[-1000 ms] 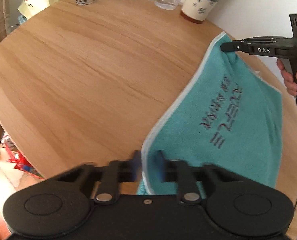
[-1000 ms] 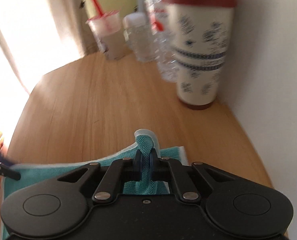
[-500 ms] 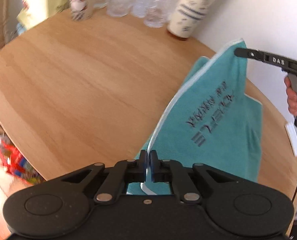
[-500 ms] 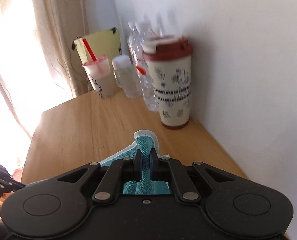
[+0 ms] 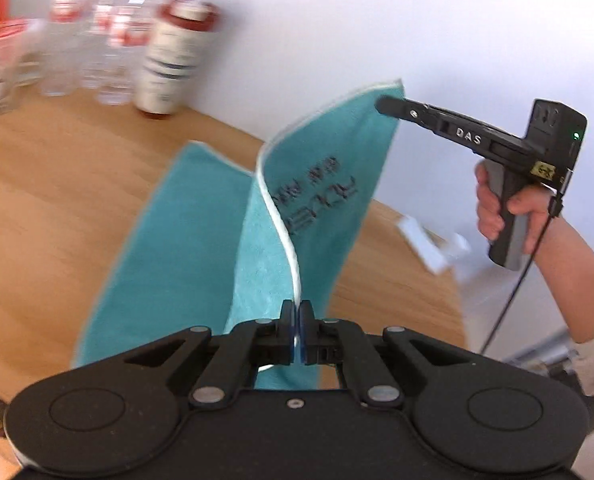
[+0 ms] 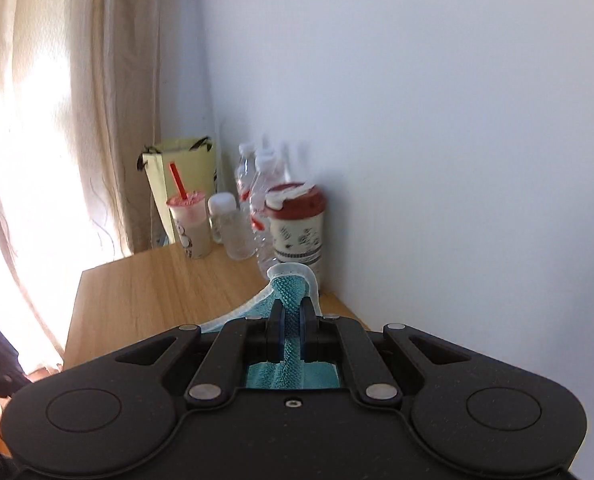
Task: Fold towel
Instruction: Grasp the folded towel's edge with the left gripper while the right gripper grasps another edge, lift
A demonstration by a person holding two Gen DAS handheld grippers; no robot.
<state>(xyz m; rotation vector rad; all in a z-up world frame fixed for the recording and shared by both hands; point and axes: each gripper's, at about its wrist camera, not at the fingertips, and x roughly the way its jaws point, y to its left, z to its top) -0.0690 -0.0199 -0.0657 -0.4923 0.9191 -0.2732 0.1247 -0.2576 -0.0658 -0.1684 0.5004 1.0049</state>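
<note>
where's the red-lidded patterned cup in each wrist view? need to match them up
Left wrist: cup sits upper left, blurred, at the table's far edge by the wall, right of the clear bottles.
Right wrist: cup stands mid-frame against the wall, just beyond the raised towel corner.
Shared landmark: the teal towel, pinched by both grippers.

surface: wooden table (image 5: 57, 200) | on it: towel (image 5: 177, 240) lower part, tumbler (image 5: 173, 56), bottles (image 5: 97, 40), straw cup (image 6: 189, 224)

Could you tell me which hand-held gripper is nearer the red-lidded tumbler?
Right: the right hand-held gripper holds the towel corner beside the tumbler; the left hand-held gripper is at the table's near edge.
</note>
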